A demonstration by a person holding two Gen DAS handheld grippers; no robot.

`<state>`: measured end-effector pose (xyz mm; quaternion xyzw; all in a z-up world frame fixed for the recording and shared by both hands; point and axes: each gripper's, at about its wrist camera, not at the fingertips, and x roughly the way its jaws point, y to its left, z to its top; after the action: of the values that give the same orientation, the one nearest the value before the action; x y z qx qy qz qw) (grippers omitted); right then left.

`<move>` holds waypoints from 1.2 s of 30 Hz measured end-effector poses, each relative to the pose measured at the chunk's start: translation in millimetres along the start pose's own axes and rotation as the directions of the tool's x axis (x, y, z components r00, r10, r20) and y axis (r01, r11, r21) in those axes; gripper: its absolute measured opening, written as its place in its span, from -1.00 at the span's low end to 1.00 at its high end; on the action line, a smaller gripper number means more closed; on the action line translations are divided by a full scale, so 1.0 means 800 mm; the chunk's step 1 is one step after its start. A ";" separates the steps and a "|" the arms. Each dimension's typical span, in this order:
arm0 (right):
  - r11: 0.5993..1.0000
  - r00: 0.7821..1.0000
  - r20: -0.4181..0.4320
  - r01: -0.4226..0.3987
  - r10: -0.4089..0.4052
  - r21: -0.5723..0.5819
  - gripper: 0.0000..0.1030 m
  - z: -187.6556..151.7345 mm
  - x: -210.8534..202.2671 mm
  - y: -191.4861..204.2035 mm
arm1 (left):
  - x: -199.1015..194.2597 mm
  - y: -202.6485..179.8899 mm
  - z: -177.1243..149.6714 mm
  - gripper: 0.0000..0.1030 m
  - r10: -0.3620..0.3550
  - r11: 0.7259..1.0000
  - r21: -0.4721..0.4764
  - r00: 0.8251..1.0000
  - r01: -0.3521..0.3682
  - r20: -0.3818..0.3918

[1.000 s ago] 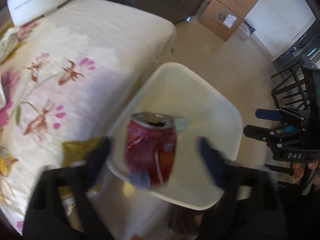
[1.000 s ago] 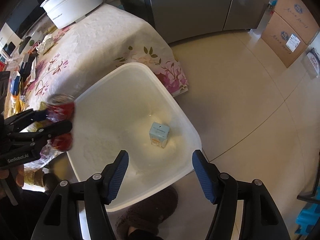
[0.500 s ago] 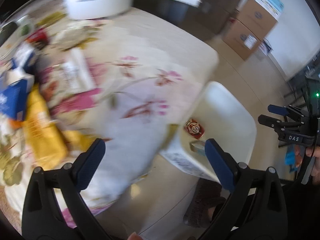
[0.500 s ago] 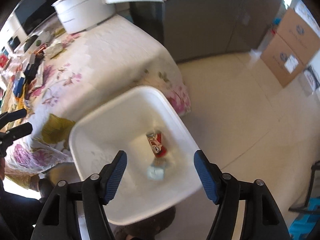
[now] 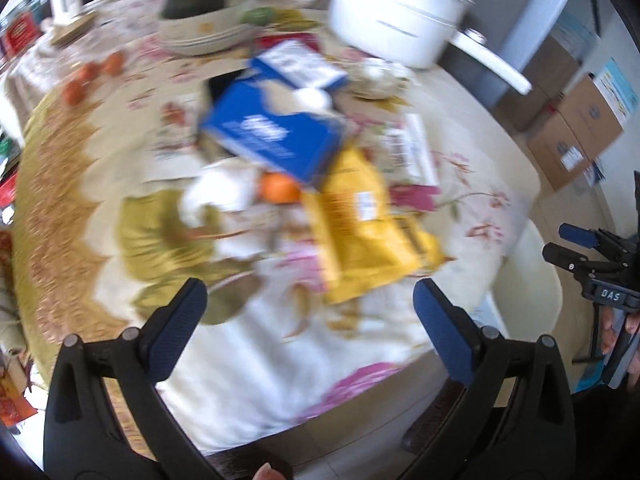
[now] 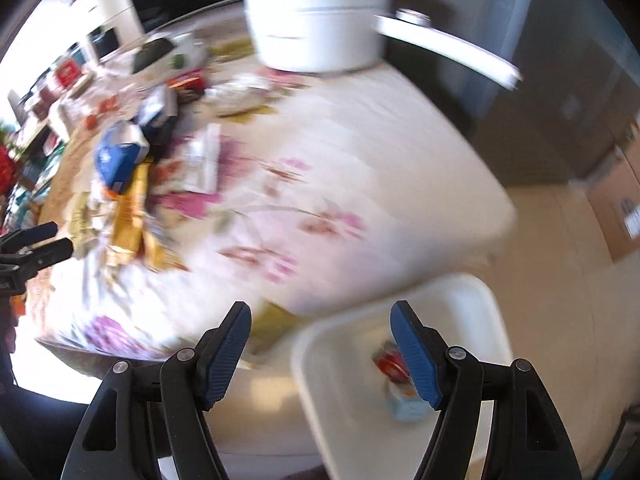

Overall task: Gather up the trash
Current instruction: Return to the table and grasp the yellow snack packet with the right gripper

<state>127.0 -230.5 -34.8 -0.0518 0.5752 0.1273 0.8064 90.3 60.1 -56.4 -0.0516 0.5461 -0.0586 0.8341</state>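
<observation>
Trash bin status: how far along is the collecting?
Done: a red can and a small light-blue carton lie in the white bin. In hand: nothing; the left claw is open and the right claw is opening, both empty. Left: the yellow bag, blue box and wrappers on the table.

Left tool (image 5: 308, 304) gapes wide, empty; right tool (image 6: 320, 328), also empty, is opening.

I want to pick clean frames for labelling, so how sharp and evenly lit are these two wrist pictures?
Left wrist view: the table clutter, such as the blue box and yellow bag, is smeared by motion blur, while the left gripper stays crisp. Right wrist view: tablecloth and white pot are streaked, daylight blows out the lower left, and fisheye bending curves the edges.
</observation>
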 end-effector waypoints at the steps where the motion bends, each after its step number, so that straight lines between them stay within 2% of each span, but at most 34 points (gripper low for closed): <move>1: 1.000 1.000 0.000 -0.008 0.008 -0.012 0.46 0.004 0.002 0.009 | 0.000 0.009 -0.001 0.99 0.016 1.000 -0.009 1.000 -0.016 -0.002; 6: 0.996 0.999 -0.020 -0.044 0.043 -0.076 0.51 0.030 0.024 0.073 | -0.006 0.054 -0.012 0.99 0.099 0.994 -0.038 0.995 -0.100 -0.009; 15: 0.990 0.994 -0.077 -0.080 0.071 -0.119 0.57 0.053 0.060 0.148 | -0.011 0.110 -0.022 0.99 0.124 0.988 -0.084 0.991 -0.128 -0.045; 23: 0.987 0.989 -0.122 -0.095 0.080 -0.127 0.58 0.063 0.092 0.188 | -0.004 0.134 -0.030 0.99 0.154 0.983 -0.085 0.985 -0.161 -0.083; 31: 0.992 0.984 -0.159 -0.092 0.077 -0.088 0.59 0.072 0.124 0.208 | 0.000 0.140 -0.032 0.99 0.163 0.983 -0.071 0.982 -0.170 -0.094; 36: 0.993 0.988 -0.153 -0.053 0.036 -0.110 0.64 0.075 0.136 0.224 | 0.005 0.139 -0.029 0.99 0.151 0.984 -0.074 0.983 -0.159 -0.102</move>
<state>167.9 -28.7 -106.1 -0.0944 0.6275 0.1735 0.7532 74.8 168.6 -85.7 -0.0402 0.5899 0.0267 0.8060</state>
